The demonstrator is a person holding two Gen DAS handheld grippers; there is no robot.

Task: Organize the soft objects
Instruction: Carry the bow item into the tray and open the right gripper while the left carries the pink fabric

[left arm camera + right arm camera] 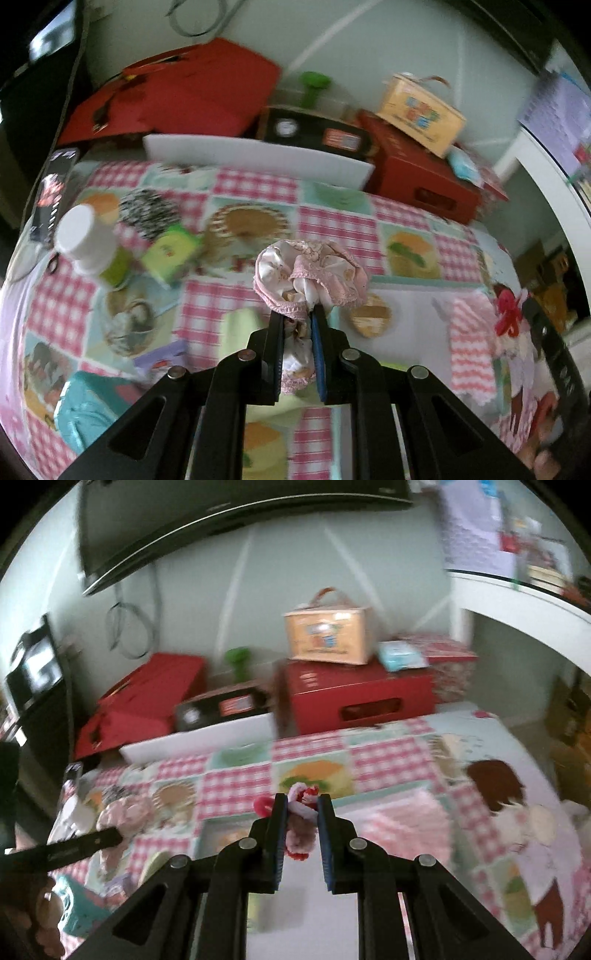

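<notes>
In the left wrist view, the left tongs [298, 314] are clamped on a pink-and-white scrunchie [310, 275], which bunches out above the finger ends at the centre of the frame, lifted over a desk under a pink-checked food-print cloth [332, 221]. At mid-left stand a white-capped bottle [83, 236] and a green box [170, 254]; a white tray [258, 158] runs along the upper middle, with a red box [421, 173] to its right carrying a yellow case [421, 114]. The other tool shows at the right edge with a red scrunchie [508, 312]. In the right wrist view, the right tongs [302, 799] are closed on that red-and-pink fuzzy scrunchie [303, 805], held at the centre of the frame above the cloth. The red box and yellow case sit upper middle; the left tool's black finger [85, 843] enters at lower left. Both views are motion-blurred.
</notes>
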